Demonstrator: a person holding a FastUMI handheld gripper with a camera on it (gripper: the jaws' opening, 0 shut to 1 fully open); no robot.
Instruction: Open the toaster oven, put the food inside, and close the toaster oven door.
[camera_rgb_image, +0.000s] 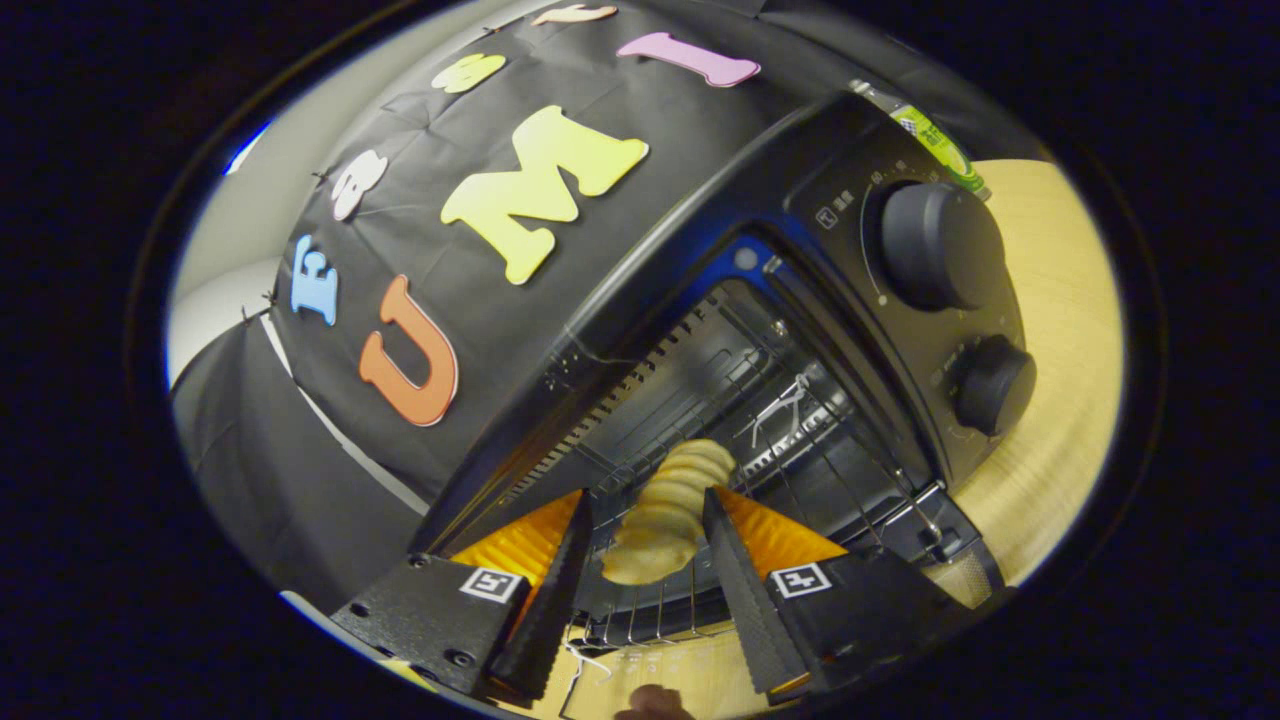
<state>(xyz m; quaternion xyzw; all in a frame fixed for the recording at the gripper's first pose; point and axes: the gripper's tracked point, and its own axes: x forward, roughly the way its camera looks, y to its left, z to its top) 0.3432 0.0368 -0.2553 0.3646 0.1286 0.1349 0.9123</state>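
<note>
- The toaster oven (800, 330) stands open on the wooden worktop (1060, 330).
- The gripper (645, 545) jaws sit wide apart around a croissant (665, 510) (touching neither side), over the wire rack (700, 440).

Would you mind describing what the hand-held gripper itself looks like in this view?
The hand-held gripper has two long, wedge-shaped fingers whose inner faces are ribbed like fine teeth. Each finger sits on a black, flat carriage block fixed with screws, and each block carries a small square black-and-white marker. No cables are visible.
</note>
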